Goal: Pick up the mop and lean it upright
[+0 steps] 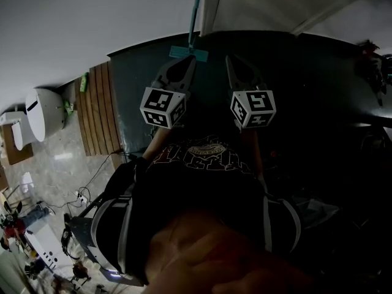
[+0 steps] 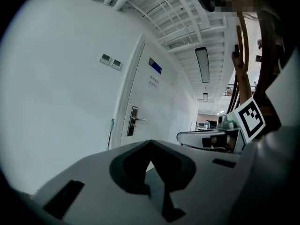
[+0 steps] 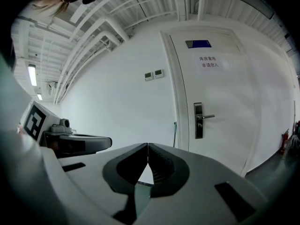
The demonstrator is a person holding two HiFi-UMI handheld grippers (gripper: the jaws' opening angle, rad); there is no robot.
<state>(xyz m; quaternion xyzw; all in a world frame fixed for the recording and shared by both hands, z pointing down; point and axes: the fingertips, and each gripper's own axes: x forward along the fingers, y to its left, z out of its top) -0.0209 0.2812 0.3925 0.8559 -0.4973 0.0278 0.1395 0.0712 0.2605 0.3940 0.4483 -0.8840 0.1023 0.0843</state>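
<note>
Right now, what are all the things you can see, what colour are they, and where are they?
mop: one, teal, upright against the white wall, just ahead of the grippers
door: one, white with a metal handle, right of the mop
wall panels: two, small, pale, on the wall left of the door
wooden slats: one panel, brown, on the floor at the left
rounded unit: one, white, far left
left gripper: one, grey, jaws together, empty
right gripper: one, grey, jaws together, empty
</note>
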